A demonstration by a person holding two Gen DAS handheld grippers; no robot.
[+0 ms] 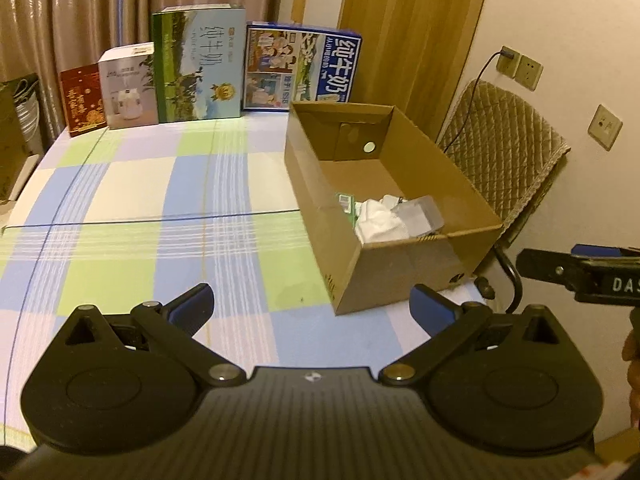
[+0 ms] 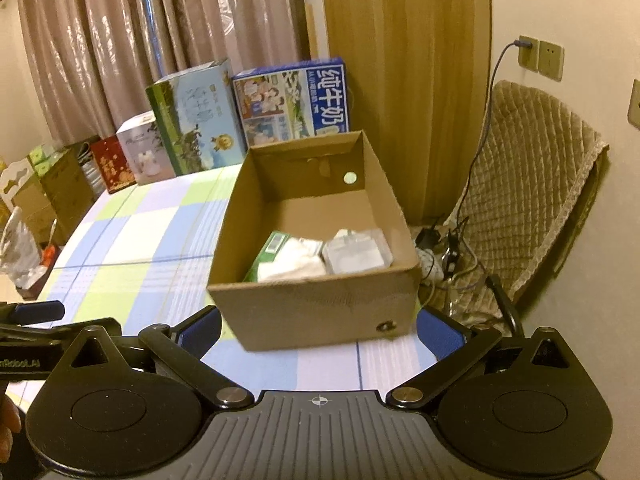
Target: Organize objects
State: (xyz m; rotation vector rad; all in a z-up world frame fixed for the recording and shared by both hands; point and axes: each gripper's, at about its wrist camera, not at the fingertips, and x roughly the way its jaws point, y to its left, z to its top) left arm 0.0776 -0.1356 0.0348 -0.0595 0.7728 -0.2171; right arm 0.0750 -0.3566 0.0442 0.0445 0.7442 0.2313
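While the left gripper (image 1: 311, 306) hangs low over the near part of the checked tablecloth (image 1: 152, 208), its blue-padded jaws are spread wide with nothing between them. The right gripper (image 2: 318, 330) is likewise spread and empty, its jaws flanking the near wall of the open cardboard box (image 2: 320, 304) without touching it.

That box sits at the table's right side, its near right corner close to the table edge. Inside, against the near wall, lie a green packet (image 2: 267, 254), crumpled white tissue (image 2: 294, 266) and a clear plastic case (image 2: 356, 254); the far half of the box floor is bare.

Left of the box the cloth lies open across to the left edge. Along the far edge stands a row of upright cartons: a red box (image 1: 82, 100), a white box (image 1: 128, 86), a green milk carton (image 1: 200, 64) and a blue milk carton (image 1: 302, 68), the last just behind the cardboard box. Beyond the right table edge stands a quilted chair (image 1: 504, 148), with cables on the floor (image 2: 440, 256) beside it.
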